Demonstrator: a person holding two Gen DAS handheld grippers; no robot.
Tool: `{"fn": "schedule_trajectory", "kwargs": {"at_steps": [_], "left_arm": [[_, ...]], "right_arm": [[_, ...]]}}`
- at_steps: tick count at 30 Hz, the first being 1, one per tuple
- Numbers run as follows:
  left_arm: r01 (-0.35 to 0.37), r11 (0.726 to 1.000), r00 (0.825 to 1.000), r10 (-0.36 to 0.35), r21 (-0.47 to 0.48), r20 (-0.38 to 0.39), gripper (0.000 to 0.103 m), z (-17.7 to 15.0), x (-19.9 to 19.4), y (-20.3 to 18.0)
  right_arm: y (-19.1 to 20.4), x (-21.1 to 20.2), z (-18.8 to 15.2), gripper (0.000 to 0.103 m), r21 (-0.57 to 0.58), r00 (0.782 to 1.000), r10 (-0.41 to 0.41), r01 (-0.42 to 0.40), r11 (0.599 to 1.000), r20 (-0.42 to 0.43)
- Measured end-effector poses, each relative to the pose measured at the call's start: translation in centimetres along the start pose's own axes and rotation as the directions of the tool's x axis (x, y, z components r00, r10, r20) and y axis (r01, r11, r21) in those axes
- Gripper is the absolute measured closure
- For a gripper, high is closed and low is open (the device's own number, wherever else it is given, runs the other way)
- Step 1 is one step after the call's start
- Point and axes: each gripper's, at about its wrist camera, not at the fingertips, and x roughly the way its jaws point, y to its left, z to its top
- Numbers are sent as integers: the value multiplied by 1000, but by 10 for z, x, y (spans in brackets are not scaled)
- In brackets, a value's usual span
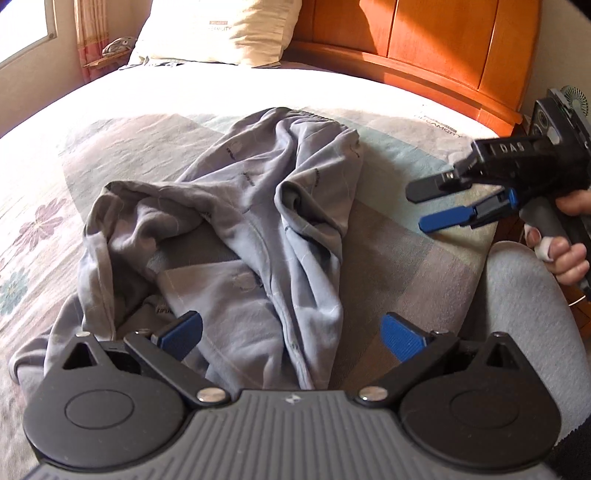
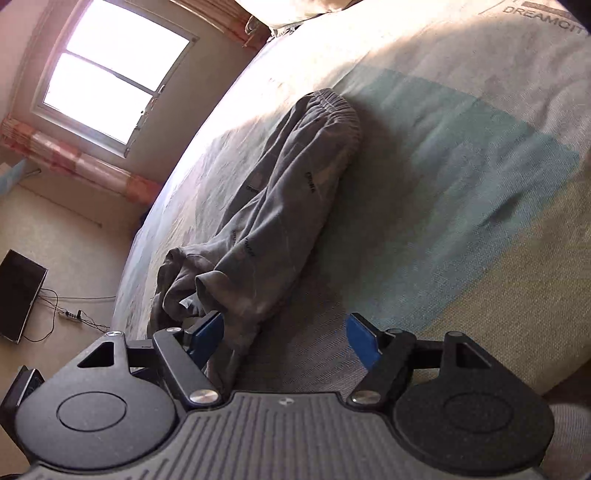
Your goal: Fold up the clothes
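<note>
A crumpled pair of grey pants (image 1: pixel 236 221) lies on the bed, its elastic waistband toward the headboard and its legs bunched near me. My left gripper (image 1: pixel 291 332) is open and empty, hovering just above the near leg fabric. My right gripper (image 1: pixel 421 208) shows in the left wrist view at the right, open and empty, above the bedspread beside the pants. In the right wrist view the pants (image 2: pixel 280 199) stretch away from the open right gripper (image 2: pixel 288 336), whose left finger is close to the bunched leg end.
The patterned bedspread (image 1: pixel 399 266) covers the bed. A pillow (image 1: pixel 221 29) and a wooden headboard (image 1: pixel 424 44) are at the far end. A window (image 2: pixel 110 74), a dark flat screen (image 2: pixel 18 299) and cables on the floor lie off the bed's left side.
</note>
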Motion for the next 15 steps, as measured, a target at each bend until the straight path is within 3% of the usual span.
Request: {"fn": "schedule_trajectory", "kwargs": {"at_steps": [5,11,15], "left_arm": [[-71,994,997,68,77,36,1,40,28,-9],[-176,975,984,177,139,6,1,64,74,-7],[-305,949,952,304,81,25,1,70,77,25]], "right_arm": [[-6,-6,-17,24,-29,999,7,-6,1000,36],[-4,-2,-19,20,-34,998,33,-32,999,46],[-6,-2,-18,20,-34,998,48,-47,998,45]]}}
